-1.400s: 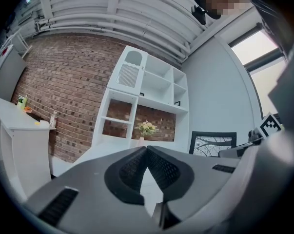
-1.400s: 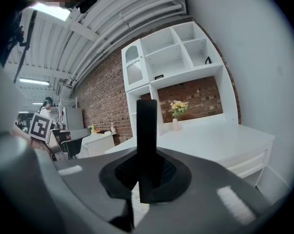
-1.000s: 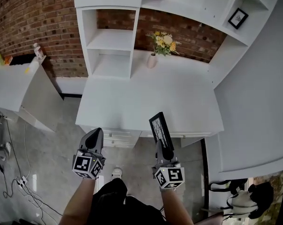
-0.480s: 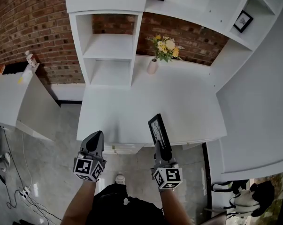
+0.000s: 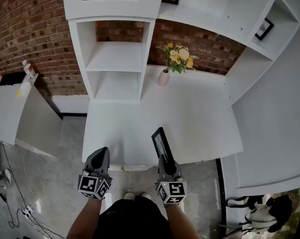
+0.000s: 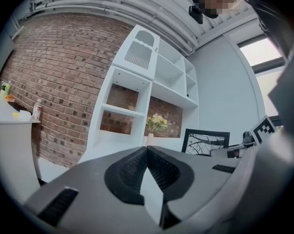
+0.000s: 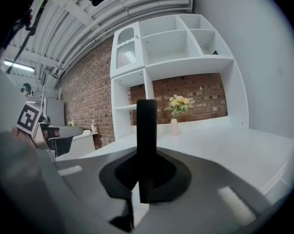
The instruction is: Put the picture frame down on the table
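Over the near edge of the table (image 5: 199, 113), no longer short of it, your right gripper (image 5: 163, 159) clamps the black picture frame (image 5: 160, 143) upright; your left gripper (image 5: 101, 154) is closed, empty.

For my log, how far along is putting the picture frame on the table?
Done: the right gripper is shut on the upright picture frame. In hand: it hovers at the near edge of the table, apparently not resting there. Left: set it down and release. The left gripper is shut, empty.
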Motion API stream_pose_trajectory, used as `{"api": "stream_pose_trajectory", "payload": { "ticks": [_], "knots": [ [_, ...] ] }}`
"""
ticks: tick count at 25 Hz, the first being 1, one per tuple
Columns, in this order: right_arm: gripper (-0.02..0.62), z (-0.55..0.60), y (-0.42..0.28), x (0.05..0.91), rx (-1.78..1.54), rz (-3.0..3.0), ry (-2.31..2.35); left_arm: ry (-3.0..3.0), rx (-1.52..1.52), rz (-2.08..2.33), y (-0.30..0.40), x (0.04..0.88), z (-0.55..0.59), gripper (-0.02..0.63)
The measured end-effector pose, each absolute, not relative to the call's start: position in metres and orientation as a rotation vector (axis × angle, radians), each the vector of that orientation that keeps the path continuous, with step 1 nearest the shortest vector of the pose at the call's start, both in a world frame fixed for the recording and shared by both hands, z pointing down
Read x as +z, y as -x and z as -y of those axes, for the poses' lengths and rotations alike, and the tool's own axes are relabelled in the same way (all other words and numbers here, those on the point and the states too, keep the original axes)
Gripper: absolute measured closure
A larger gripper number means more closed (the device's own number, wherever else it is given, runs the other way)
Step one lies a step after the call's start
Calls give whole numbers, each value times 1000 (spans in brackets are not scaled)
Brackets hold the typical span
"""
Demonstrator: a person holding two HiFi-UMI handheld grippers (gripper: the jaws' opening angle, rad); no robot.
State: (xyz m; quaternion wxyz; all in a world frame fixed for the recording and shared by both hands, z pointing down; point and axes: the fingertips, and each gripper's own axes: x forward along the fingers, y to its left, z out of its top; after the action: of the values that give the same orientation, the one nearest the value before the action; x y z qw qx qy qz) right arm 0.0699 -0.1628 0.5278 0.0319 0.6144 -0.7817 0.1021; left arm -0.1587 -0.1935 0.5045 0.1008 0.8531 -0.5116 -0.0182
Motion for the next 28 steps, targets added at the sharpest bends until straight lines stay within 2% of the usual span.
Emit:
{"api": "stream_pose_trajectory", "payload": {
  "ticks": [28],
  "knots": [
    [580, 257, -66, 590, 409, 2345, -1700, -2411, 33, 1550, 139, 541, 268, 612]
  ]
}}
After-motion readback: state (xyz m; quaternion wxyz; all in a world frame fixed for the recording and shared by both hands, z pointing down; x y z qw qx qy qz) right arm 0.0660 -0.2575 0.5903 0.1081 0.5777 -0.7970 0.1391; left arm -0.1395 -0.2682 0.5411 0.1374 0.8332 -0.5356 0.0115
